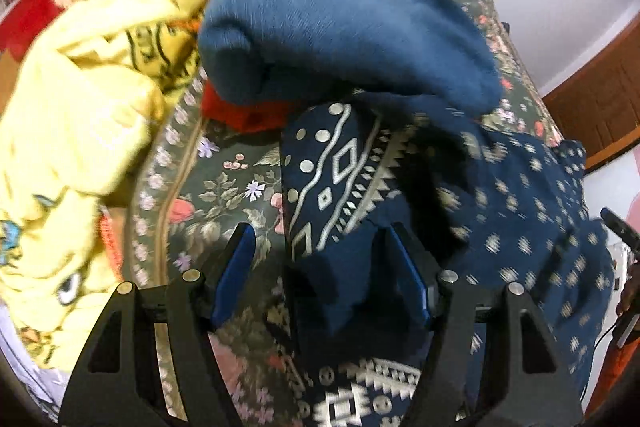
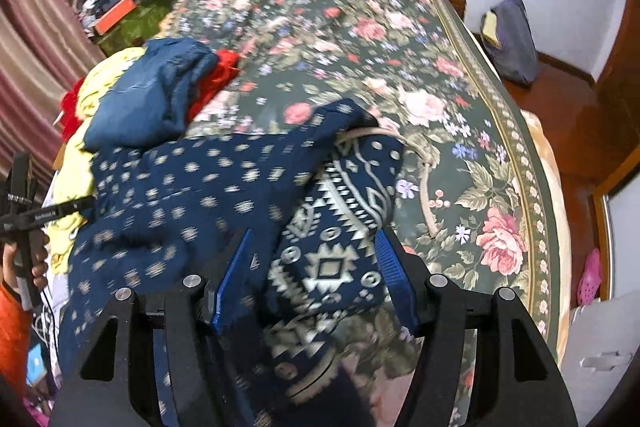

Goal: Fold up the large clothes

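The navy patterned garment (image 2: 192, 195) lies bunched on the floral bedspread (image 2: 472, 163), running leftward from the right gripper (image 2: 316, 267); both it and the left gripper (image 1: 320, 267) gape wide, cloth between their fingers, unclamped.

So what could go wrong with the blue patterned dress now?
Both claws look open around the navy patterned garment, so closing might catch only a thin edge and let it slip. The plain blue garment rests on its far end, with the yellow clothes beside it; pulling could drag that pile along.
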A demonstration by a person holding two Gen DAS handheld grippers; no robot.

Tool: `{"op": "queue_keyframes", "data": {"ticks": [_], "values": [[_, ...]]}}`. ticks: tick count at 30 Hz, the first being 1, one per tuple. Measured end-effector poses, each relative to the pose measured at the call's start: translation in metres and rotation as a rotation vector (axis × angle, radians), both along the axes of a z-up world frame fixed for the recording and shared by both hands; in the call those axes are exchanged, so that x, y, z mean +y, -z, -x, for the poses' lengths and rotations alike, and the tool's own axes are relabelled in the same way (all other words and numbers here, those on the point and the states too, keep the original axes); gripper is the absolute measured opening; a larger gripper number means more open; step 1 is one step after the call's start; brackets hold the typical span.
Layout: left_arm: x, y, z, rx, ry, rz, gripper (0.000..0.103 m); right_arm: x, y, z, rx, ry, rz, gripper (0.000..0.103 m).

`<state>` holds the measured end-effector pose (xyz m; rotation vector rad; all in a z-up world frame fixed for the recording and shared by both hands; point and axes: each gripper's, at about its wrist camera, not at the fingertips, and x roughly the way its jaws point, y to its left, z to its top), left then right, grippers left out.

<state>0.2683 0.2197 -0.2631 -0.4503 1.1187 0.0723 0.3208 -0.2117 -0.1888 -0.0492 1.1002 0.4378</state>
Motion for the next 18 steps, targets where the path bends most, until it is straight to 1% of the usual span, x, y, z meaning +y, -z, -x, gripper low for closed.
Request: {"op": "queue_keyframes", "data": {"ticks": [4, 8, 11, 12, 14, 15, 16, 17, 18], "values": [[0.006, 0.017, -0.016, 0.003, -0.010, 0.077, 0.067, -0.004, 0.026, -0.023, 0.083, 0.035, -0.011, 0.059], [0.005, 0.022, -0.033, -0.023, 0.010, 0.095, 0.067, -0.003, 0.041, -0.039, 0.129, 0.047, -0.069, 0.059], [0.004, 0.025, -0.043, -0.035, 0.006, 0.118, 0.067, 0.001, 0.048, -0.049, 0.145, 0.050, -0.110, 0.059], [0.004, 0.026, -0.044, -0.041, 0.002, 0.123, 0.067, 0.002, 0.049, -0.052, 0.138, 0.049, -0.127, 0.062], [0.004, 0.026, -0.046, -0.052, -0.010, 0.136, 0.067, 0.004, 0.051, -0.057, 0.131, 0.060, -0.156, 0.062], [0.004, 0.026, -0.046, -0.059, -0.015, 0.142, 0.064, 0.005, 0.051, -0.060, 0.134, 0.065, -0.163, 0.062], [0.003, 0.025, -0.044, -0.069, -0.015, 0.157, 0.051, 0.006, 0.051, -0.062, 0.131, 0.070, -0.171, 0.059], [0.003, 0.024, -0.042, -0.074, -0.014, 0.176, 0.033, 0.009, 0.050, -0.064, 0.129, 0.065, -0.173, 0.057], [0.003, 0.024, -0.041, -0.077, -0.015, 0.193, 0.024, 0.010, 0.050, -0.064, 0.128, 0.057, -0.177, 0.049]]}}
